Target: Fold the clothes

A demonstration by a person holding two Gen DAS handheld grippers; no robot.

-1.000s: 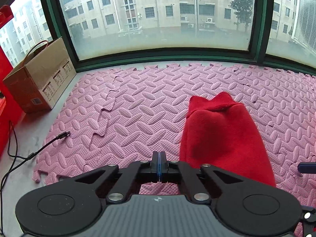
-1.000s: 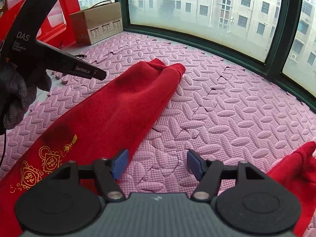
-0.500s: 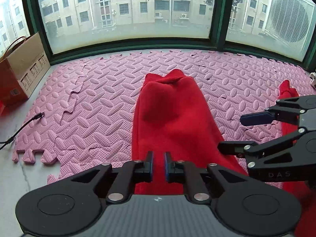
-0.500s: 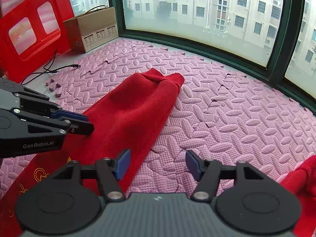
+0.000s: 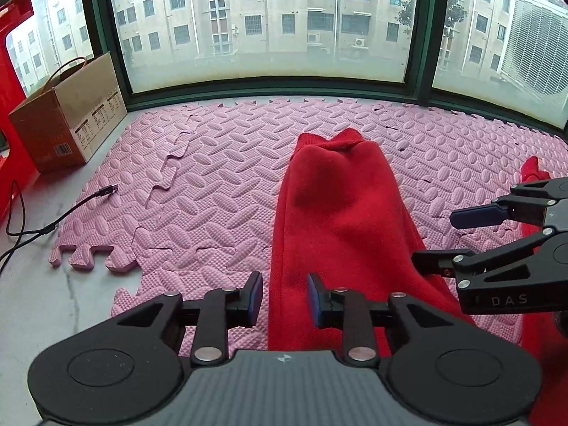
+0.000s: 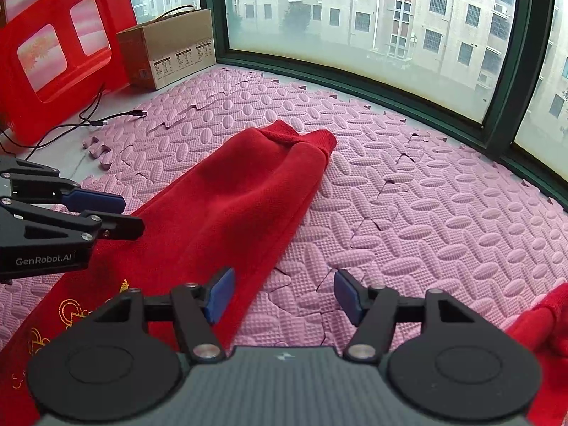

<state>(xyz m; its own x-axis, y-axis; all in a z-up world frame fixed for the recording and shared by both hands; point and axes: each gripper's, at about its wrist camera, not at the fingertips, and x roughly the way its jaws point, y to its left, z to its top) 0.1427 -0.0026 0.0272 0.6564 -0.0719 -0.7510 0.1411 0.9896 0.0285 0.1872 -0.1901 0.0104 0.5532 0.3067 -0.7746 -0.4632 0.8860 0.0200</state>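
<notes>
You are working a red garment that is lying stretched lengthwise on the pink foam mat, its ribbed end pointing toward the window and the end with gold embroidery trailing back under your hands. It is already looking narrowed into a long strip, so by my reading you are setting up the next fold along its length, not finishing. Your left gripper is hovering just over the near left edge of the cloth; its jaws are opening, the edge is showing in the gap between them, and the pads are not pressing on anything. Your right gripper is standing released with a wide gap, holding nothing, over bare mat just beside the garment's right edge; its left finger is overlapping the fabric in the view, but whether it is touching I cannot tell. A second bit of red cloth is lying apart at the right, and whether it belongs to the same garment I cannot tell. The next move is calling for both grippers to come down on the near end, one at each side edge, and to pinch through all the layers before lifting, so the strip is carried toward the ribbed end without splaying open. The knit looks thick and soft, so a shallow pinch is likely catching only the top layer. A cardboard box and a loose cable are sitting well clear at the left.
</notes>
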